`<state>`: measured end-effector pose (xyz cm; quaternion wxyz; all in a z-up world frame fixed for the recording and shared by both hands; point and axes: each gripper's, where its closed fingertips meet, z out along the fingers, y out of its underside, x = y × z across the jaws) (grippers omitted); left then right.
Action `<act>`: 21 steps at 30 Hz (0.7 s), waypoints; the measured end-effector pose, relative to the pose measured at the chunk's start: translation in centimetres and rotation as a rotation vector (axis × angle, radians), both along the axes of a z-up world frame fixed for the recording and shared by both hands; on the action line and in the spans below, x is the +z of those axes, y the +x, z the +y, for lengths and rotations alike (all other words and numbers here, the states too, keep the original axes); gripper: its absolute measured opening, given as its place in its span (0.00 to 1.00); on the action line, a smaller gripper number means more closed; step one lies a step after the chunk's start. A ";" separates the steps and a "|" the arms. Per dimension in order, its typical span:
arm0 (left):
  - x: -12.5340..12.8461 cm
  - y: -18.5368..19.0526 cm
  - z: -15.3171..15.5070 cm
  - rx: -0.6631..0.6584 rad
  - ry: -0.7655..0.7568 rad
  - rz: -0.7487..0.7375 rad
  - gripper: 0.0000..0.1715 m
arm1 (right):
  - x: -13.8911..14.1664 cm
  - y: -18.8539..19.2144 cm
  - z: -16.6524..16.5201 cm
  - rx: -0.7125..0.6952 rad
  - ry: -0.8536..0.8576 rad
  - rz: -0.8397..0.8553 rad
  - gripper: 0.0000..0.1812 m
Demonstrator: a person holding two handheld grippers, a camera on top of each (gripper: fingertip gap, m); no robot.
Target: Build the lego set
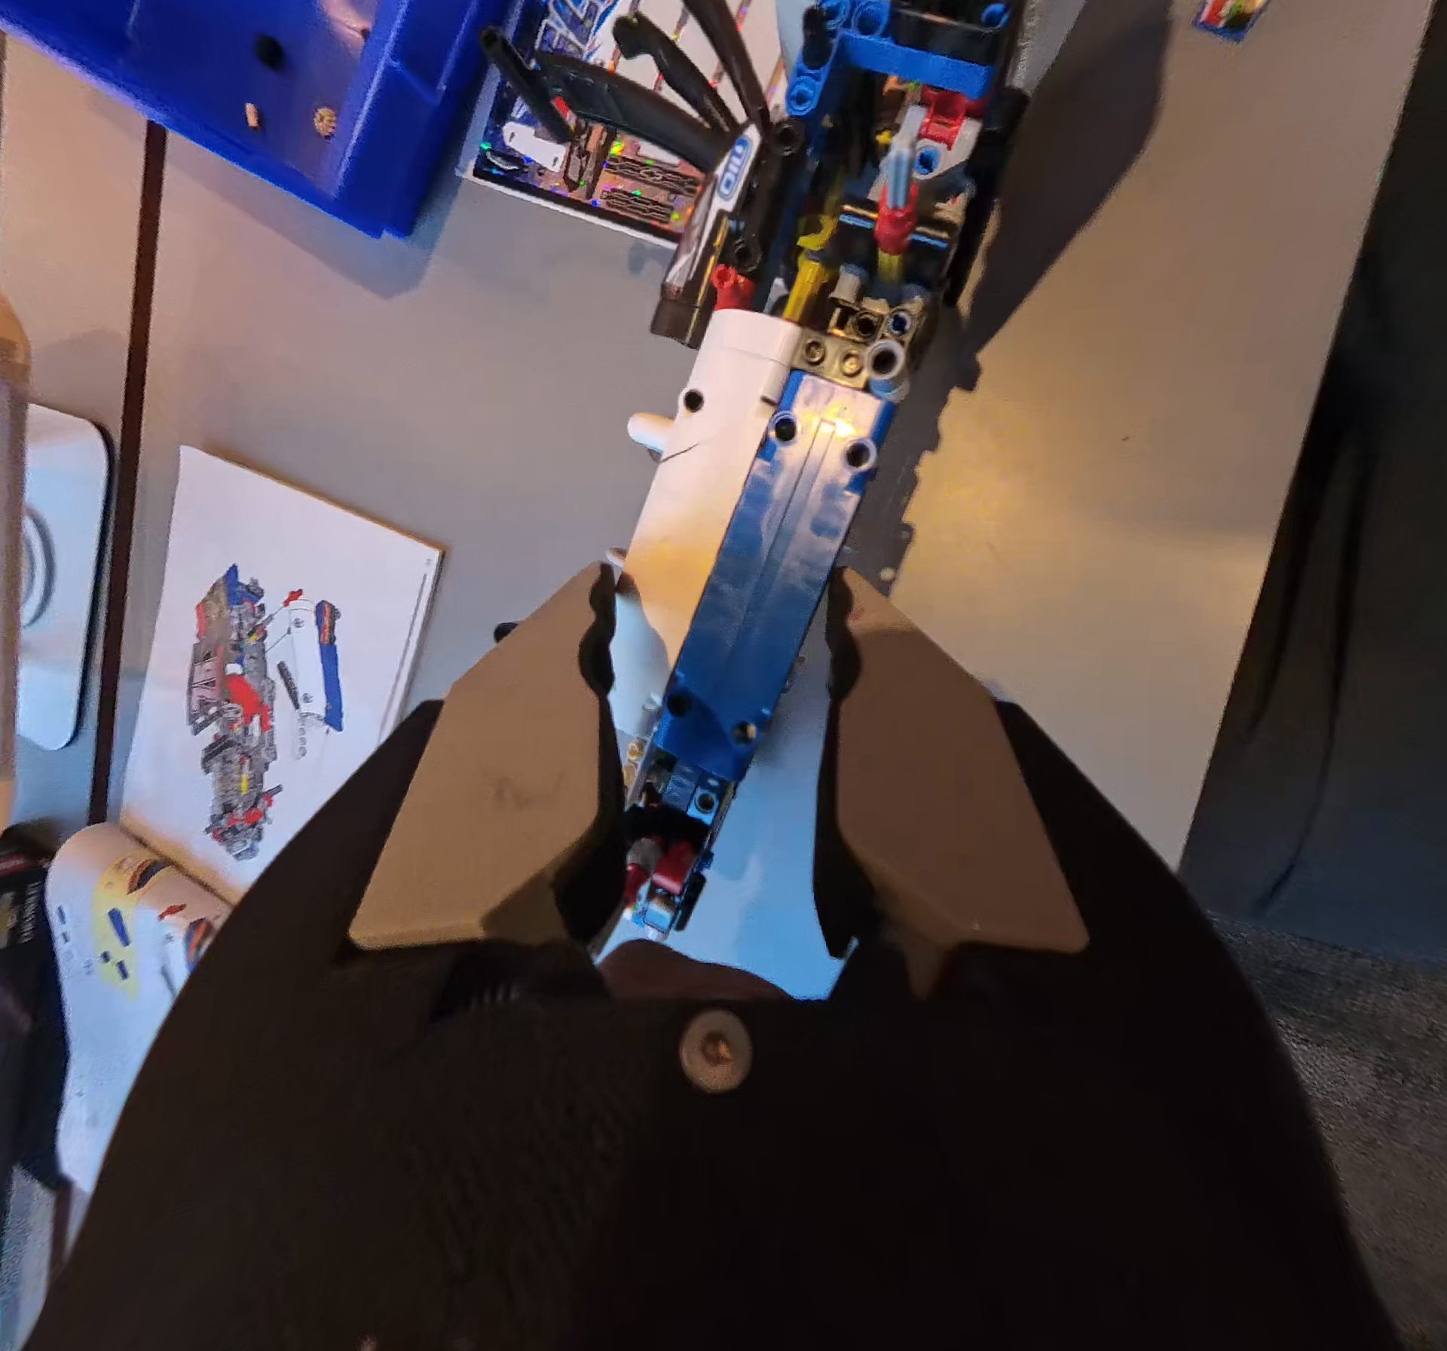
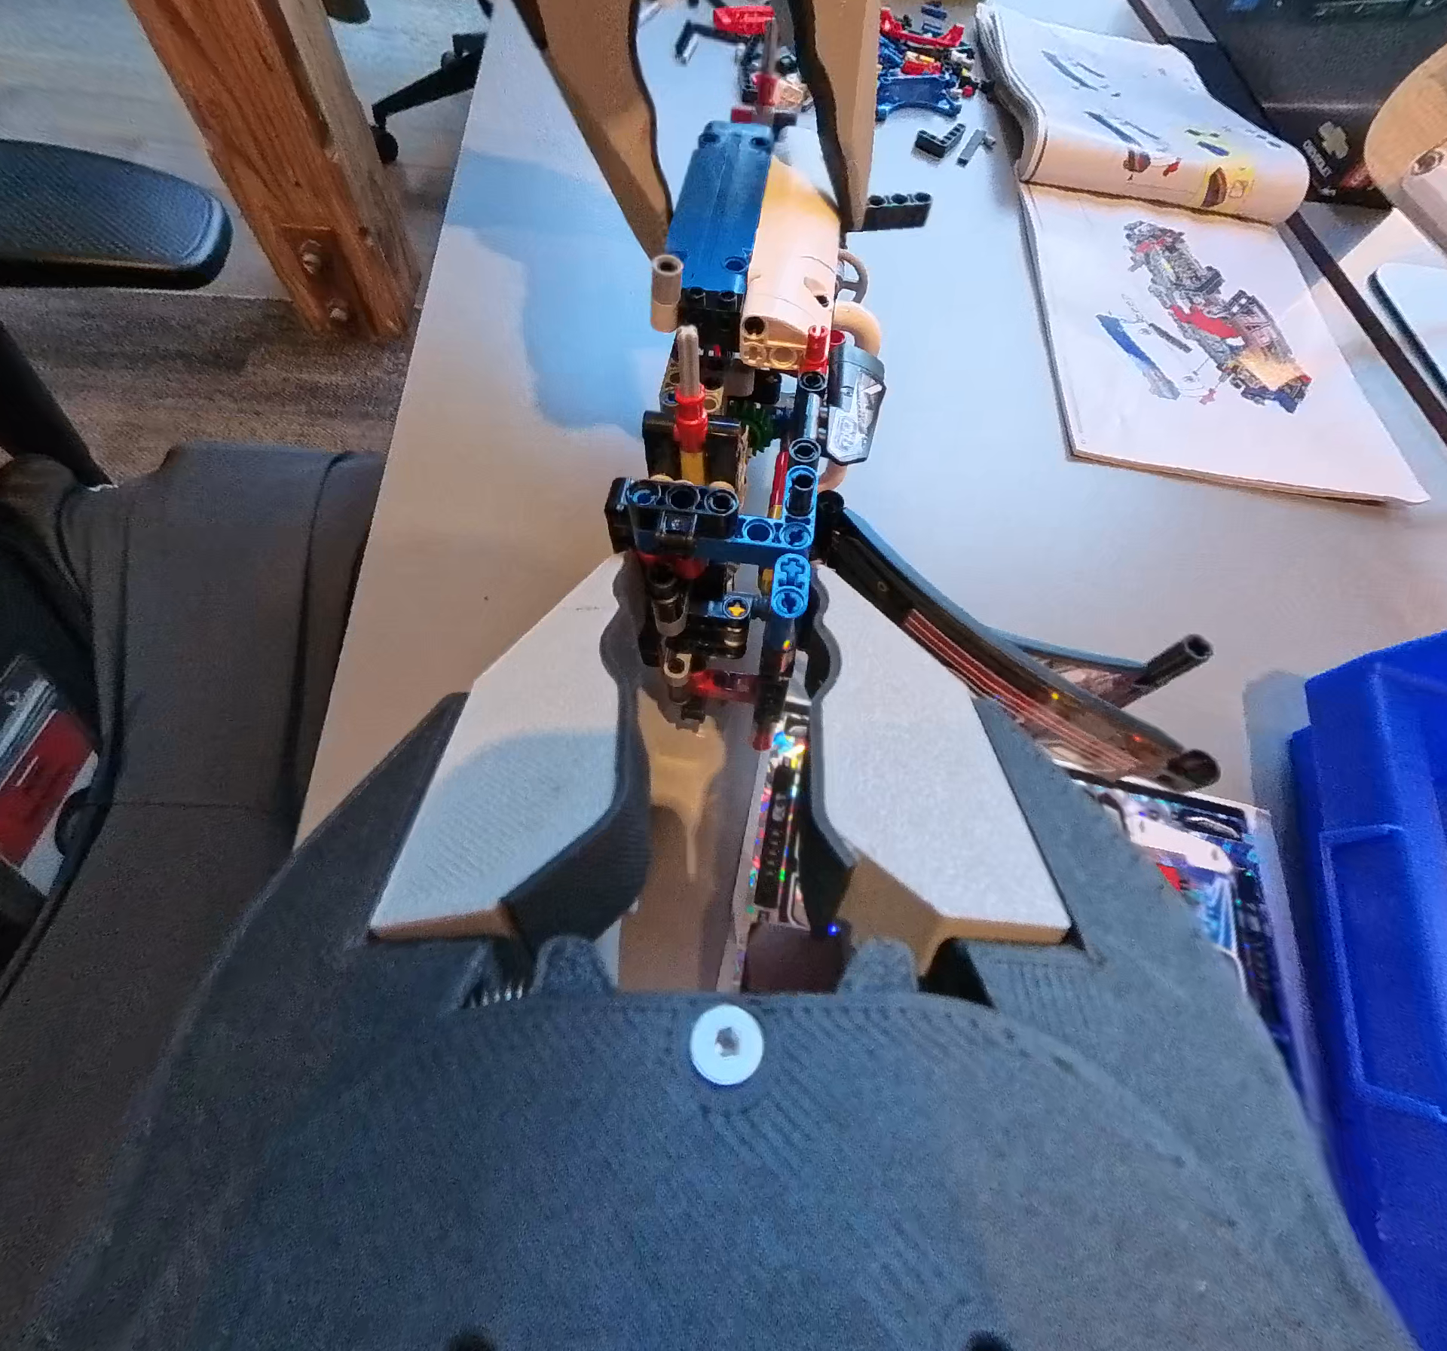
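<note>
A long, partly built lego model (image 1: pixel 783 554) with a blue panel, a white panel and an open frame of blue, black, red and yellow beams is held in the air between both grippers. My left gripper (image 1: pixel 720 593) is shut on the panel end. My right gripper (image 2: pixel 720 609) is shut on the frame end of the model (image 2: pixel 728 405). The left gripper (image 2: pixel 744 210) also shows at the top of the right wrist view, fingers on either side of the panels. A black curved arm (image 2: pixel 1018 671) sticks out sideways from the model.
The grey table (image 2: pixel 485 374) carries an open instruction booklet (image 2: pixel 1214 343), loose lego parts (image 2: pixel 924 69), a shiny sticker sheet (image 1: pixel 618 139), a blue bin (image 1: pixel 235 22) and the set's box (image 2: pixel 1292 6). A wooden post (image 2: pixel 258 123) and a grey chair (image 2: pixel 196 648) stand beside the table edge. Across from one pair of fingers to the other is roughly 11 cm.
</note>
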<state>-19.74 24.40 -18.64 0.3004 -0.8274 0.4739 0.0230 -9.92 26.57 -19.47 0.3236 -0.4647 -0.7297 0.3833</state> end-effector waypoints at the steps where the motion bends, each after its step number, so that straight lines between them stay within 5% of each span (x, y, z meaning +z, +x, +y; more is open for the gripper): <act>1: 0.0 0.1 -0.2 -0.006 -0.006 -0.005 0.30 | 0.0 0.2 0.0 0.011 0.018 0.000 0.21; 8: -0.4 1.1 -1.9 -0.033 0.054 0.066 0.45 | -0.4 1.7 -1.5 0.085 0.296 0.068 0.21; 12: -1.4 2.4 -2.1 -0.069 0.090 0.092 0.43 | -0.6 1.9 -1.9 0.104 0.345 0.081 0.21; 15: -1.8 3.2 -2.3 -0.094 0.091 0.079 0.33 | -0.6 2.0 -1.5 0.107 0.327 0.078 0.21; 21: -1.5 3.5 -2.0 -0.078 0.071 0.007 0.32 | -0.4 2.1 -1.0 0.121 0.218 0.058 0.22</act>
